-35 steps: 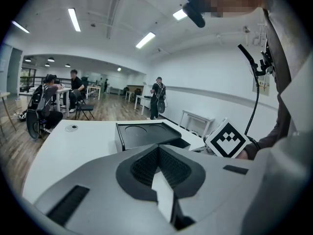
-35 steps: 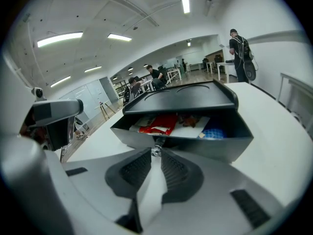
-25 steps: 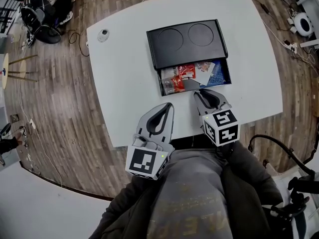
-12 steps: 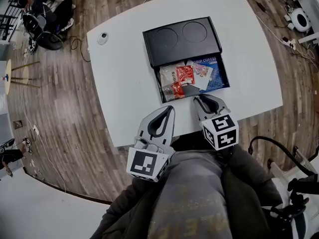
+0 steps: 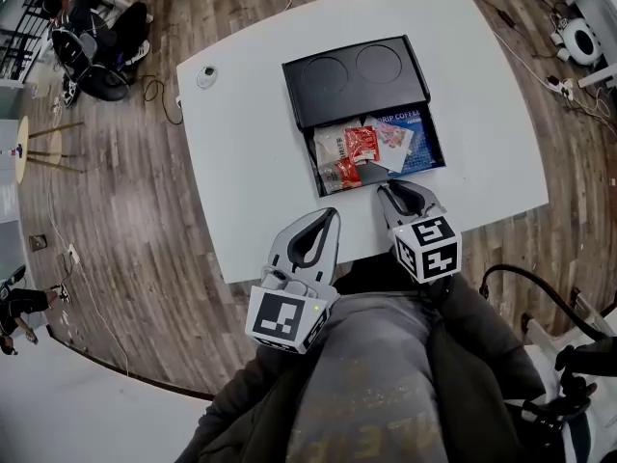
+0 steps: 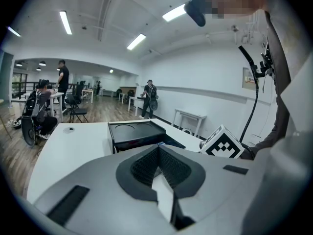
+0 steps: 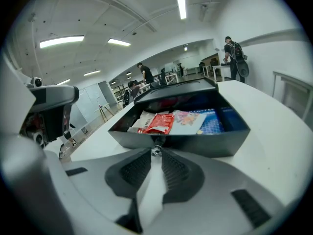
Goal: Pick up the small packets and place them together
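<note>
A white worktop (image 5: 241, 162) carries a black box (image 5: 355, 80) toward 12 o'clock, its drawer (image 7: 195, 143) pulled out toward 6 o'clock. The left gripper (image 5: 333, 215) hangs over the worktop's 6 o'clock edge with its jaws together and nothing in them. The right gripper (image 5: 388, 187) is pinched on the drawer's small metal knob (image 7: 155, 151). In the drawer, a blue coffee packet (image 5: 410, 128) lies at 3 o'clock, and a red packet (image 5: 359, 145) and a white packet (image 5: 331, 146) lie toward 9 o'clock.

On the table (image 5: 241, 162), a box (image 5: 357, 80) with its drawer (image 5: 431, 152) out toward the near edge; packets (image 5: 352, 152) inside the drawer; right gripper (image 5: 384, 189) at the knob (image 7: 155, 152), left gripper (image 5: 333, 215) just left of it.
</note>
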Action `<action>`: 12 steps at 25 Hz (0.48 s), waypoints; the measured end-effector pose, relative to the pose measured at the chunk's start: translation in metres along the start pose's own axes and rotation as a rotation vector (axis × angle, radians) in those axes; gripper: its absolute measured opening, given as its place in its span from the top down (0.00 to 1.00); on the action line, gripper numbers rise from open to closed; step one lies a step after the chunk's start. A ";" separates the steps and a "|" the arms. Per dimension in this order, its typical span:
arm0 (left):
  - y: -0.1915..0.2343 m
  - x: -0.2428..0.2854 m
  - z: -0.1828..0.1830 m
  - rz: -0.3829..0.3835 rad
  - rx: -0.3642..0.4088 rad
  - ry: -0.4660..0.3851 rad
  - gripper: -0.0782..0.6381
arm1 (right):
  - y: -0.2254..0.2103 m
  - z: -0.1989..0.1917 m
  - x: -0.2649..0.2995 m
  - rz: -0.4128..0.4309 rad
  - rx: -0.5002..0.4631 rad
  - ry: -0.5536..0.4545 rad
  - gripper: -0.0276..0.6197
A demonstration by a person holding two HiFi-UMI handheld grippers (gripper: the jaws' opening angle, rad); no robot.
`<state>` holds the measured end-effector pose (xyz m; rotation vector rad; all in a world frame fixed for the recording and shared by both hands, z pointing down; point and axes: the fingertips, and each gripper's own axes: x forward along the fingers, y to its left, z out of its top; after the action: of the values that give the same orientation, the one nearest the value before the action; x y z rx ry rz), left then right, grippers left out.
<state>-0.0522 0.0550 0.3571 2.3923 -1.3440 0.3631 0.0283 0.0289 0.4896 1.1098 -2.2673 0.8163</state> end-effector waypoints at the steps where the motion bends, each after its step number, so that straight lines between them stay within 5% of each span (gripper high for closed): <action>1: 0.001 -0.001 0.001 0.005 0.001 -0.002 0.90 | 0.000 0.000 0.001 0.000 -0.006 0.000 0.85; 6: 0.004 -0.008 0.007 0.017 0.006 -0.026 0.90 | 0.000 -0.003 0.004 0.009 -0.028 0.009 0.85; 9: 0.006 -0.012 0.013 0.017 0.015 -0.050 0.90 | 0.003 -0.003 0.001 0.031 -0.029 0.017 0.74; 12: 0.009 -0.016 0.020 0.021 0.023 -0.080 0.90 | 0.006 -0.002 -0.014 0.037 -0.076 0.032 0.73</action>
<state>-0.0676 0.0538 0.3343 2.4370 -1.4073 0.2929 0.0314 0.0405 0.4798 1.0158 -2.2790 0.7502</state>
